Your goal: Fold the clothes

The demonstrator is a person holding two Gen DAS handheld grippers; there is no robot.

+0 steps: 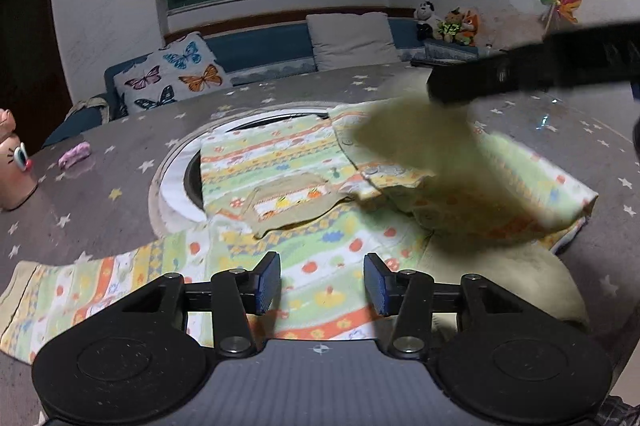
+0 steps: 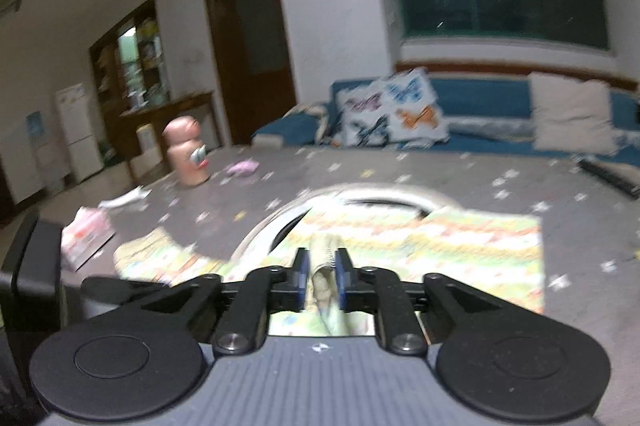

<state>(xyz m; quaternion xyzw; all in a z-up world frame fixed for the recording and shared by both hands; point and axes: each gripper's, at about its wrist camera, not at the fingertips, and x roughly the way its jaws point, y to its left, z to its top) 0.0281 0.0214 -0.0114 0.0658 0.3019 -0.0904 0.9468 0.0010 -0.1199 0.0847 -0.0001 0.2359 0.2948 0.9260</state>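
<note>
A: Where is the garment?
B: The patterned child's top (image 1: 320, 266) lies spread on the star-printed desk (image 1: 104, 162), partly over a round opening (image 1: 188, 178) in the middle. One sleeve (image 1: 80, 286) stretches out flat to the left.
A: And the left gripper (image 1: 322, 284)?
B: Its jaws stand apart above the cloth, with nothing pinched between the blue pads (image 1: 268, 282).
A: The right gripper (image 2: 322, 280)?
B: Its jaws are narrow, with a bunched fold of the top (image 2: 324, 290) between them; the blur hides whether the pads press on it. In the left view, blurred fabric (image 1: 420, 146) hangs beneath it.
A: Anything else?
B: A pink piggy bank (image 2: 186, 150) stands far off.
</note>
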